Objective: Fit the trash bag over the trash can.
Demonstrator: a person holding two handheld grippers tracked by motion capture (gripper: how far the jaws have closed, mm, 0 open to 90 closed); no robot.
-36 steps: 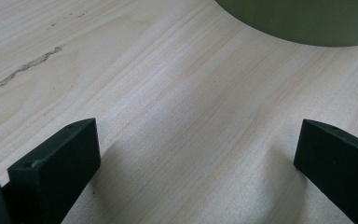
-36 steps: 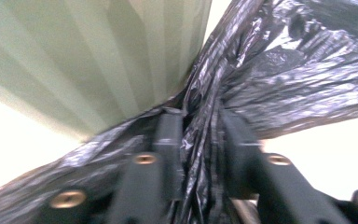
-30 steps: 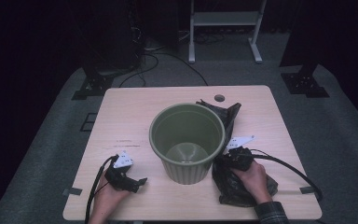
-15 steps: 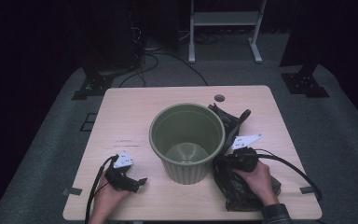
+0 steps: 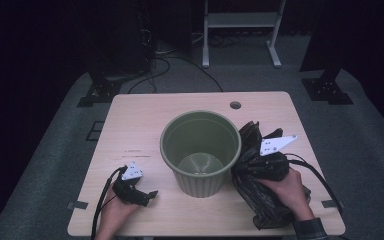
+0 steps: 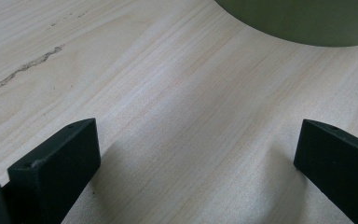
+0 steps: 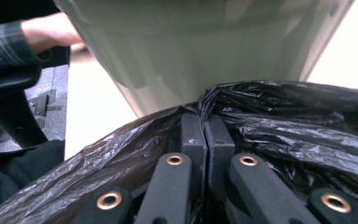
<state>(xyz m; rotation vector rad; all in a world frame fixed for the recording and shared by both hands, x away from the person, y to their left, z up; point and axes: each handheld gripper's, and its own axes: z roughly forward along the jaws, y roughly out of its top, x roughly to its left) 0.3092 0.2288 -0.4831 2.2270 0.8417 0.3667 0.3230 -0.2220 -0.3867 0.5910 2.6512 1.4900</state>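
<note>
A ribbed green bin (image 5: 200,150) stands upright in the middle of the wooden table (image 5: 140,120), and its inside looks bare. Its pale wall (image 7: 200,46) rises just beyond my right gripper's jaws in the right gripper view. A crumpled black plastic bag (image 5: 265,202) lies right of the bin. My right gripper (image 5: 243,162) is shut on a fold of the bag (image 7: 279,121), with the jaws pressed together (image 7: 204,128) and pointing at the bin. My left gripper (image 5: 147,196) rests on the table left of the bin. It is open (image 6: 196,154) with bare wood between the jaws.
A round cable hole (image 5: 235,105) sits near the table's far edge. Beyond the table are a white metal stand (image 5: 240,20), floor cables (image 5: 180,65) and black stand feet (image 5: 325,90). The bin's edge (image 6: 307,28) lies just ahead of the left jaws.
My right gripper has risen beside the bin, pulling the black bag up with it. The left gripper has stayed where it was.
</note>
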